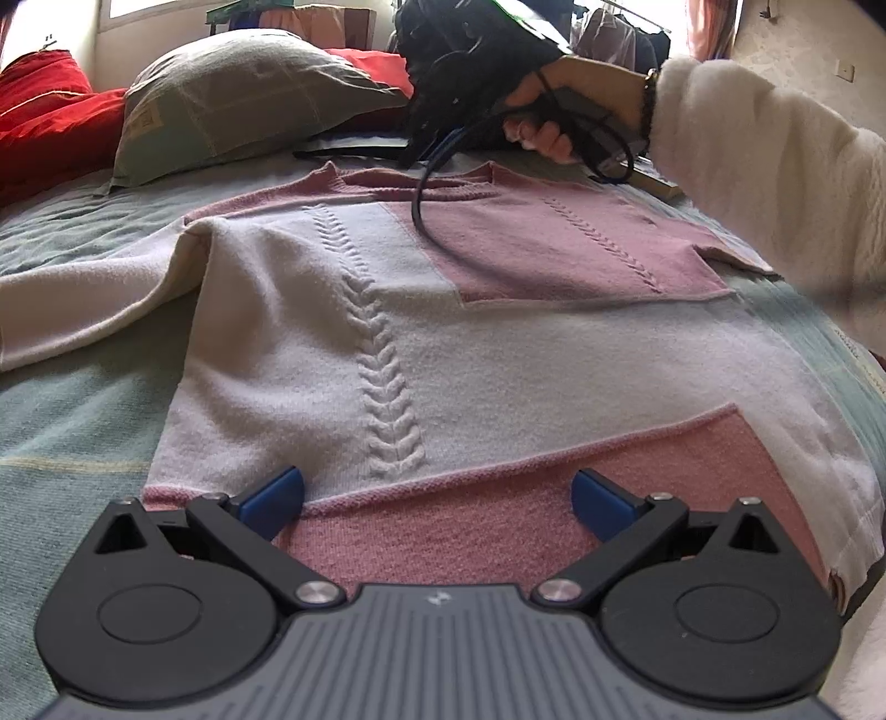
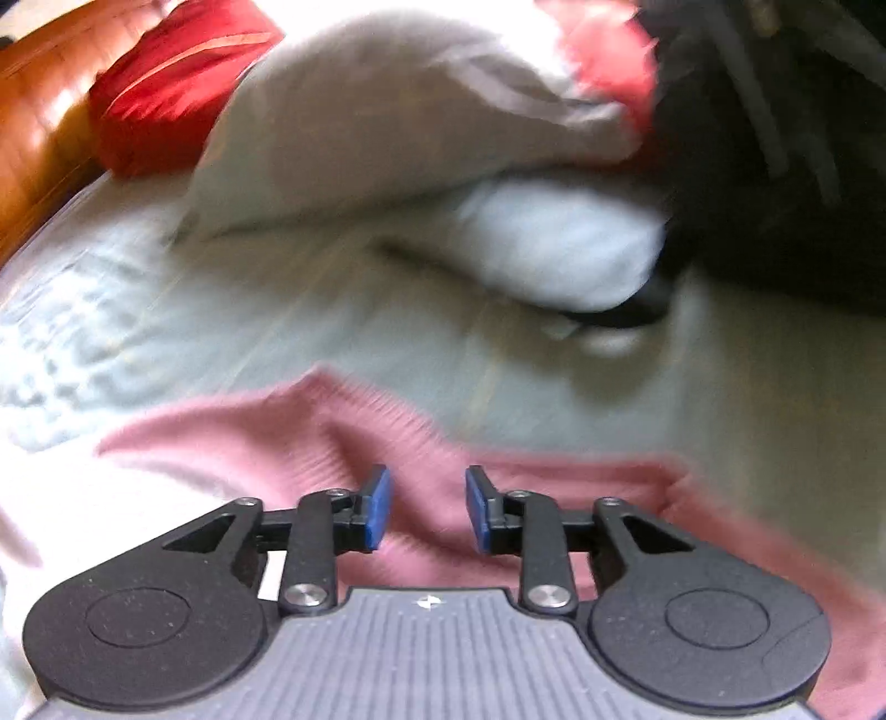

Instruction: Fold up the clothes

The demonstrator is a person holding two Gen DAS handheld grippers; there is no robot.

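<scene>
So up close, the left gripper (image 1: 437, 501) hovers low over the hem of the sweater (image 1: 443, 343), jaws spread wide and holding nothing. That pink and pale knit lies flat on the bed (image 1: 66, 432), one sleeve folded across the chest. At the collar end, the right gripper (image 2: 427, 509) sits part-open over pink fabric, nothing pinched, held by a hand (image 1: 559, 127) in a fluffy white sleeve (image 1: 764, 166). Beyond: a grey-green pillow (image 1: 232, 94), red cushions (image 1: 50, 116).

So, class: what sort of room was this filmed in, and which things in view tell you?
Most likely a bedroom. A pink and white knitted sweater lies spread on a bed with a pale green checked cover. A grey-green pillow and a red cushion sit at its head, and clothes hang by the window.
</scene>
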